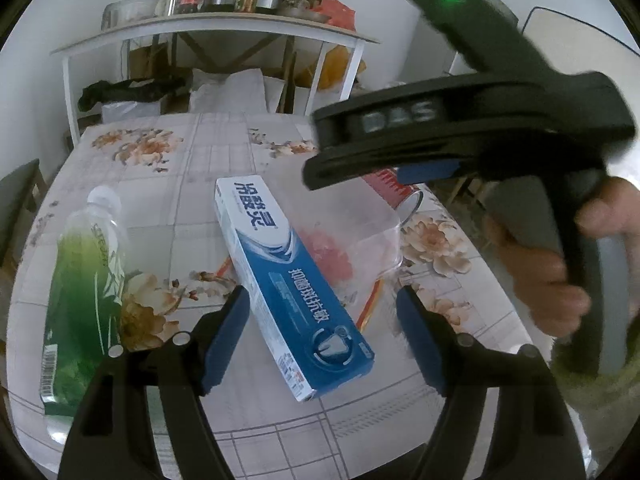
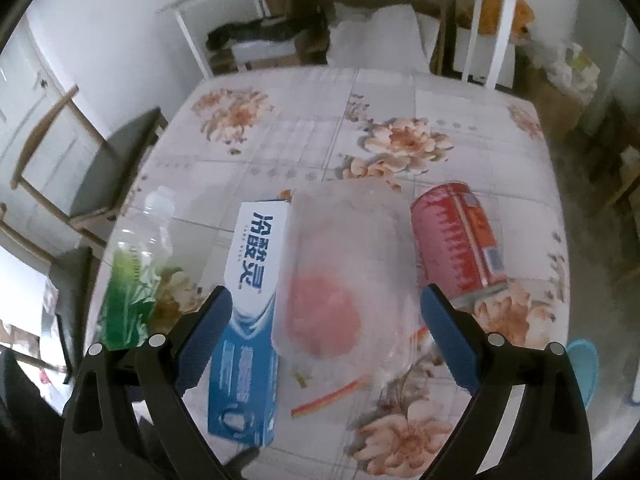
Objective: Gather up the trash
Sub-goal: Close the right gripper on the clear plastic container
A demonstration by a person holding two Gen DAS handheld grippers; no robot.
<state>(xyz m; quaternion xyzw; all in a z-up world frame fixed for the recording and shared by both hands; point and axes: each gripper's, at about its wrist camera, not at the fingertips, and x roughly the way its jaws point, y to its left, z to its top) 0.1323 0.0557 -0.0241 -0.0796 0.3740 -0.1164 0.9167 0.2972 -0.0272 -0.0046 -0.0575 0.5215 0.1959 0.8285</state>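
Note:
A blue and white toothpaste box (image 1: pixel 288 280) lies on the floral table, between the fingers of my open left gripper (image 1: pixel 322 338). A green-labelled plastic bottle (image 1: pixel 86 300) lies to its left. A clear plastic bag with pink content (image 1: pixel 348 248) lies to its right, and a red can (image 1: pixel 396 190) beyond it. In the right wrist view, my open right gripper (image 2: pixel 324 340) hovers above the clear bag (image 2: pixel 344 280), with the toothpaste box (image 2: pixel 250 308) on the left, the bottle (image 2: pixel 132 280) further left and the red can (image 2: pixel 456 240) on the right. The right gripper (image 1: pixel 320 160) also shows in the left view.
The floral tablecloth (image 2: pixel 320 132) covers the table. A white shelf table (image 1: pixel 208 36) with jars and pots stands behind it. A chair (image 2: pixel 100 168) stands at the table's left side. A blue object (image 2: pixel 584 368) lies on the floor at the right.

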